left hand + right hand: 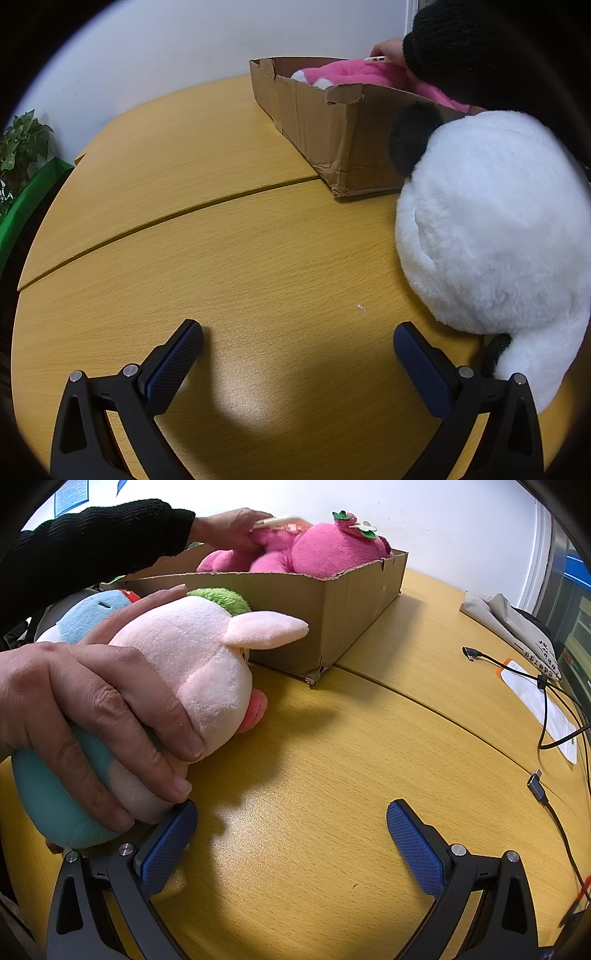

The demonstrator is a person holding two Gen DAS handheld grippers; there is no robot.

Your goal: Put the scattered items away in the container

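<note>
Both grippers, left and right, are held wide open and empty above the table. A pig plush is gripped by a bare hand nearby; a pink plush lies in the box beyond.

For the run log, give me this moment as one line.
left tool open, empty | right tool open, empty | pink bear in cardboard box | bare hand holding pig plush on table

Bear plush inside the box at the table's rear; pig plush before it.
</note>
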